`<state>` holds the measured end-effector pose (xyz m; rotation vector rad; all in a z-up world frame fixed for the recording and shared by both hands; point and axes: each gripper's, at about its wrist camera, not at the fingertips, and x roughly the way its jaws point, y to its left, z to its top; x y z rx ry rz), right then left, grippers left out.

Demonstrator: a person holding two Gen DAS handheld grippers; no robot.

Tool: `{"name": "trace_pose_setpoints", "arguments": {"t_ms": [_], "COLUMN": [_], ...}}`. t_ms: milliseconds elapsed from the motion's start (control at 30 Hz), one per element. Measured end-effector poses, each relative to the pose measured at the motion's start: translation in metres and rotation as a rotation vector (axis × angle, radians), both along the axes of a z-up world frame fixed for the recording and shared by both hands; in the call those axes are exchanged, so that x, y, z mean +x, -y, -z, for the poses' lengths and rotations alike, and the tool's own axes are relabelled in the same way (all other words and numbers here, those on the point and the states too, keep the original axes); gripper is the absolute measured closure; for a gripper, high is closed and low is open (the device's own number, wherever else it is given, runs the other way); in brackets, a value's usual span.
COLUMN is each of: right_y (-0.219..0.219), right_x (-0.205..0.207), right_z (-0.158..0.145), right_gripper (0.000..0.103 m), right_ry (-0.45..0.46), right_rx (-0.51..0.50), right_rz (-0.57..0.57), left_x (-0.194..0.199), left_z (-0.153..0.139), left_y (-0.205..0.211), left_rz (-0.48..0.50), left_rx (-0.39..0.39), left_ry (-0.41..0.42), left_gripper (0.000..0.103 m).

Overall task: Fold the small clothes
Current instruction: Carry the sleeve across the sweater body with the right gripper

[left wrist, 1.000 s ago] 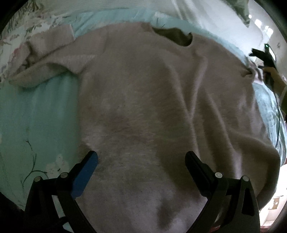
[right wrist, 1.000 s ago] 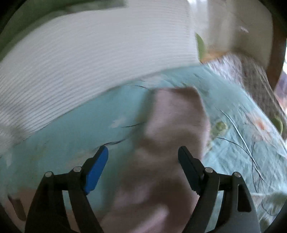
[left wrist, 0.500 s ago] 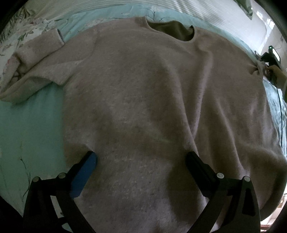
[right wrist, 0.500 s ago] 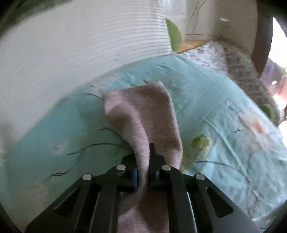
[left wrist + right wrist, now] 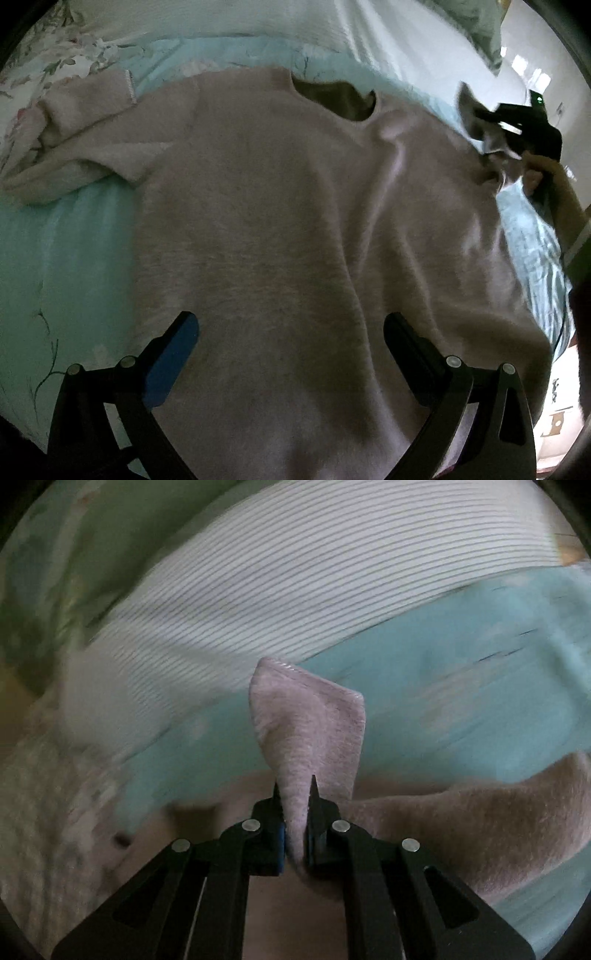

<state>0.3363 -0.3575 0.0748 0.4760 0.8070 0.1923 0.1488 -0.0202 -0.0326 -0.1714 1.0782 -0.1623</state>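
Right now a fuzzy pinkish-beige sweater lies spread flat, front up, on a bed with a teal floral bedspread, its neckline pointing toward the white striped pillow at the head of the bed. Taking the neckline as the landmark: one sleeve lies bunched and doubled over well to the left of it, while the other sleeve's cuff is lifted off the bed to the right of it, pinched in the right gripper, whose fingers are pressed together on a fold of the fabric just behind the cuff edge. The left gripper hovers over the lower body of the sweater, far below the neckline, with its fingers spread wide and nothing between them. The knit looks soft, thick and light, so it should drape and sag rather than hold a crease, and its fluffy surface probably grips the pads well. For a clean fold, hold it near an edge or seam, such as the cuff, the hem corner or the shoulder, rather than mid-panel, where a pinch would only gather a lump. The raised sleeve will likely trail and twist, so laying it across the chest needs a slow, flat sweep.
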Motion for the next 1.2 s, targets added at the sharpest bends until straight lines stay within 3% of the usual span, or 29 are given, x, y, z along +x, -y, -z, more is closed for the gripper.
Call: {"name": "trace_pose_setpoints", "arguments": {"t_ms": [300,433,533,567,600,667,933,1100,1200], "right_y": [-0.188,-0.214,-0.227,-0.233,-0.232,-0.226,-0.172,-0.129,-0.112], "right_x": [-0.018,-0.033,-0.038,-0.038,-0.039,-0.045,-0.093,-0.135,-0.152], "right_z": [0.034,0.062,0.075,0.080,0.083,0.081,0.049,0.043,0.045], "right_gripper": [0.094,0.094,0.088,0.072,0.051,0.034,0.034,0.034,0.033], "right_ry": [-0.006,-0.044,-0.076,-0.092,-0.110,-0.102,-0.035,-0.034,-0.043], "right_rx": [-0.029,-0.048,-0.074,-0.082,-0.072,-0.020,0.003,0.035,0.063], "right_rz": [-0.372,-0.460,-0.522,-0.533,-0.542,-0.547,-0.402,-0.284,-0.225], "left_x": [-0.009,-0.004,0.004,0.009,0.014,0.027,0.116,0.171,0.182], "left_z": [-0.016,-0.019,-0.024,-0.026,-0.027,-0.030,-0.034,-0.005,0.013], "left_y": [-0.043,-0.064,-0.074,-0.076,-0.076,-0.077,-0.075,-0.067,-0.057], "left_rz": [-0.059,-0.074,-0.075,-0.072,-0.069,-0.057,0.052,0.150,0.205], "left_rx": [-0.110,-0.151,-0.174,-0.180,-0.182,-0.189,-0.167,-0.134,-0.127], "left_ry": [0.065,0.085,0.108,0.119,0.125,0.140,0.131,-0.004,-0.060], "left_gripper": [0.002,0.002,0.003,0.003,0.003,0.003,0.002,0.004,0.014]}}
